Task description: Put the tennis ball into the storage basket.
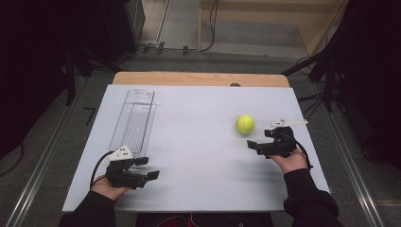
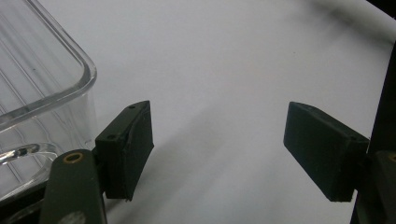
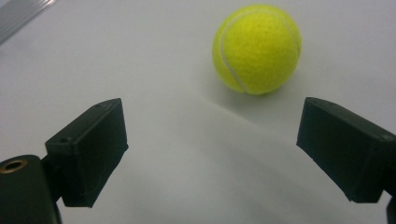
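Observation:
A yellow tennis ball (image 1: 245, 124) lies on the white table top (image 1: 198, 161) at the right. My right gripper (image 1: 259, 138) is held just in front of the ball, open, nothing between its jaws. In the right gripper view the ball (image 3: 257, 49) sits a little beyond the open gripper (image 3: 212, 140), apart from both jaws. My left gripper (image 1: 148, 168) rests near the front left, open and empty. In the left gripper view it (image 2: 217, 140) stands wide apart over bare table, with the corner of a clear plastic tray (image 2: 86, 70) beside its left jaw.
The clear tray (image 1: 134, 120) is long and narrow and runs from the far left toward my left gripper; nothing lies in it. A wooden strip (image 1: 198, 78) shows behind the white top. Dark stands and cables surround the table.

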